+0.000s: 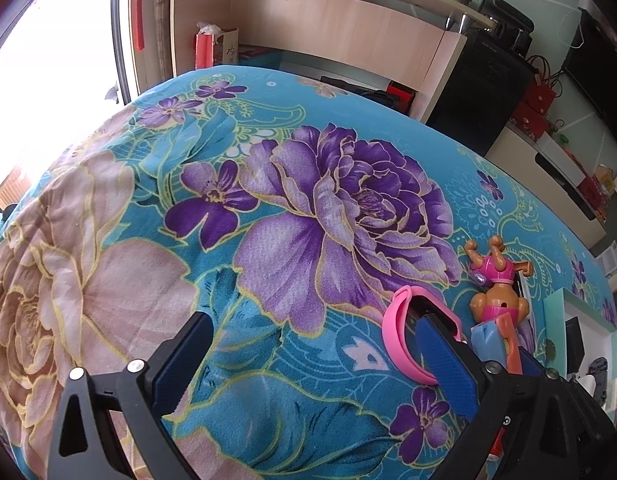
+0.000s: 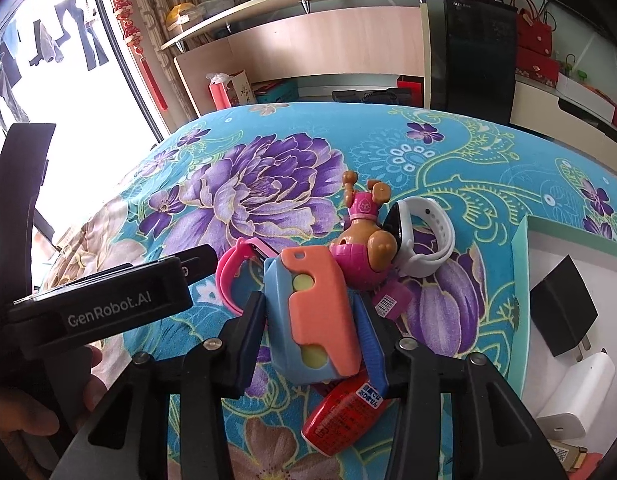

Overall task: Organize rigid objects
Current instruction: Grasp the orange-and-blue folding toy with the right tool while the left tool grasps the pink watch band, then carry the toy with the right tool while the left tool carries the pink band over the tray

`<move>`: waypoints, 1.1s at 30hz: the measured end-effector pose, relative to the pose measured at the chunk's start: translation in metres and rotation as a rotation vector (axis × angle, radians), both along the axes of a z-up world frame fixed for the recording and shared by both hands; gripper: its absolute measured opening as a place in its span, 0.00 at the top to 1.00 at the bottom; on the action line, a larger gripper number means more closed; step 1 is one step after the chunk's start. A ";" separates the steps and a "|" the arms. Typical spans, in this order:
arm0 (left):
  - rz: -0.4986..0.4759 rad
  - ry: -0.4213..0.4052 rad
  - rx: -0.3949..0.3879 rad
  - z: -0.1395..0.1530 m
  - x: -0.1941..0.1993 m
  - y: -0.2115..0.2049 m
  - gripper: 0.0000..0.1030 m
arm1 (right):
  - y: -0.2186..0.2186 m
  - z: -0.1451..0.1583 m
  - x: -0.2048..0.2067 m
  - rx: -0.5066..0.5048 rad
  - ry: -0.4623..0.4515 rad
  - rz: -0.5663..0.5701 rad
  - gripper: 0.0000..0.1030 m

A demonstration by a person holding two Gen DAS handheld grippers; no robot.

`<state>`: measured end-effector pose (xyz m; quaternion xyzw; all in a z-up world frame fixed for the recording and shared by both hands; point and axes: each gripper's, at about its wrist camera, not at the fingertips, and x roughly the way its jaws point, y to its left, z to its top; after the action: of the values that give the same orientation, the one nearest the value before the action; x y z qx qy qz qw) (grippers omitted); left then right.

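Note:
My right gripper [image 2: 314,320] is shut on a blue and orange plastic toy [image 2: 312,312] and holds it over the floral bedspread; the toy also shows in the left wrist view [image 1: 496,342]. A brown and pink toy dog [image 2: 362,236] lies just beyond it, also seen in the left wrist view [image 1: 496,280]. A pink watch [image 2: 236,272] lies to the left, a white watch [image 2: 424,236] to the right. A red cylinder [image 2: 340,420] lies under the gripper. My left gripper [image 1: 320,360] is open and empty, its right finger beside the pink watch [image 1: 400,336].
A white tray with a mint rim [image 2: 520,280] stands at the right and holds a black charger [image 2: 564,312] and a white charger [image 2: 576,392]. A magenta tagged piece [image 2: 392,298] lies by the dog. A wooden desk [image 1: 328,28] stands beyond the bed.

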<state>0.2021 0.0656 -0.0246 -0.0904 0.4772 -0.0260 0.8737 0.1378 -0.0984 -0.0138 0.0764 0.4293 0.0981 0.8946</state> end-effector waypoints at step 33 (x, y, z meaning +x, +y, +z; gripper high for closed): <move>-0.235 0.015 0.106 -0.008 -0.003 -0.069 0.21 | -0.083 0.017 -0.031 0.038 -0.016 -0.206 0.57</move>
<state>0.1990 -0.0032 -0.0323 0.0120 0.4918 -0.1022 0.8646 0.1068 -0.1811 0.0035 0.1362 0.4100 0.0145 0.9017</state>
